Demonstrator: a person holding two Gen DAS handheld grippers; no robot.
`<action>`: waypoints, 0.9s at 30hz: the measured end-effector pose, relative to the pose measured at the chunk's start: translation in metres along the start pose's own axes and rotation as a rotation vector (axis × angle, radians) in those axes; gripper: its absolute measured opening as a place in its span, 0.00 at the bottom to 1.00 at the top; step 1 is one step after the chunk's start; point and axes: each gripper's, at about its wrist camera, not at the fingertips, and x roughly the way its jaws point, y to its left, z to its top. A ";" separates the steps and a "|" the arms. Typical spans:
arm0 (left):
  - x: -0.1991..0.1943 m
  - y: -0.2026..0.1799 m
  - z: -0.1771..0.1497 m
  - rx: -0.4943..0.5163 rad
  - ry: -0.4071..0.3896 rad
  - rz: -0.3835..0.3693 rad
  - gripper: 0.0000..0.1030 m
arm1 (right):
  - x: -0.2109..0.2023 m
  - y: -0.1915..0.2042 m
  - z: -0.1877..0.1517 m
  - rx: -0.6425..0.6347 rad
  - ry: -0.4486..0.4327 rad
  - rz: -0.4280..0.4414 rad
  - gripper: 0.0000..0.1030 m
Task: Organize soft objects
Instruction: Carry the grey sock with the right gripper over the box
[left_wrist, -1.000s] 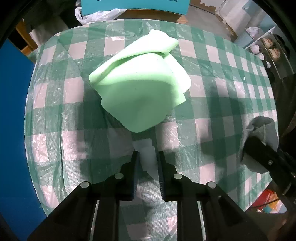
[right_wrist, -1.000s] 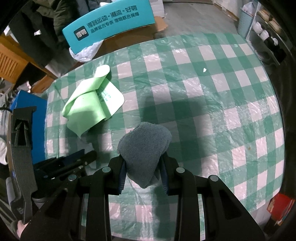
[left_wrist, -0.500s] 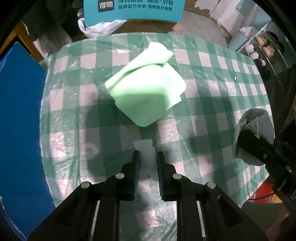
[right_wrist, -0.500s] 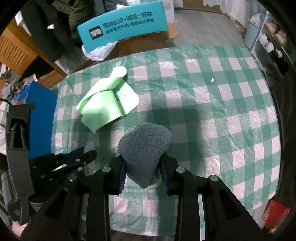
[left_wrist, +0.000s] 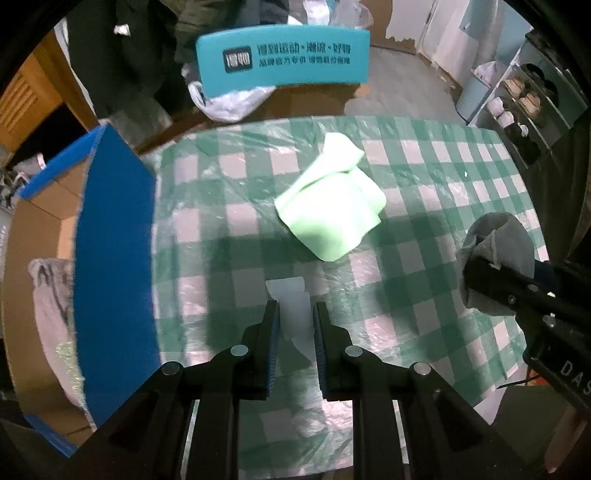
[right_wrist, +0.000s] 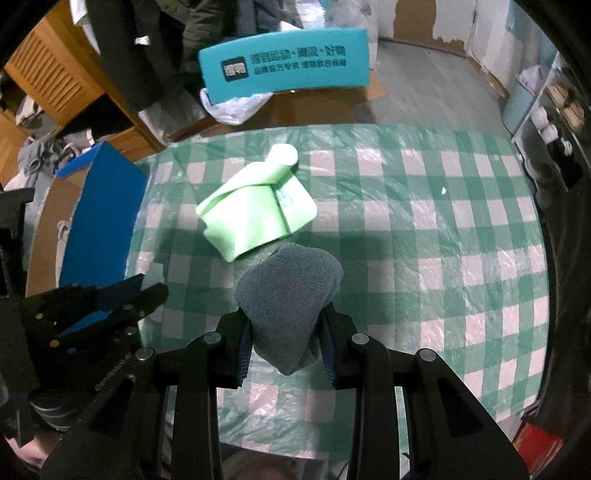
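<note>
Right tool (right_wrist: 284, 339) clamped on a grey knitted cloth (right_wrist: 288, 291), bunched and sticking up between the pads, carried above the checked surface (right_wrist: 424, 258). Left tool (left_wrist: 294, 325) pinched narrow on a thin, pale, translucent scrap (left_wrist: 293, 306), hard to name for sure. Beyond both, a light green cloth (left_wrist: 332, 206) lying loosely folded near the middle of the surface, not held. Left of the green cloth, past the surface edge, a cardboard box with a blue flap (left_wrist: 114, 266), with pale fabric (left_wrist: 55, 314) showing inside.

Probably mid-carry toward that box. Best done by keeping both grips firm until well over the opening, clearing the blue flap rather than brushing it, then releasing low so the soft pieces drop inside and do not drape over the rim. Green cloth likely next.

Against half a second ago: both views pulled back and up, the surface smaller, the box far more exposed, the teal sign (left_wrist: 284, 59) now whole; grips unchanged, green cloth in place.
</note>
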 end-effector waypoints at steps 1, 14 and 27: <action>-0.003 0.002 -0.001 0.001 -0.008 0.005 0.17 | -0.002 0.003 0.000 -0.010 -0.005 0.000 0.29; -0.041 0.033 -0.009 -0.004 -0.090 0.062 0.17 | -0.017 0.042 0.006 -0.091 -0.040 0.023 0.29; -0.066 0.069 -0.021 -0.044 -0.140 0.107 0.17 | -0.029 0.090 0.012 -0.164 -0.062 0.065 0.29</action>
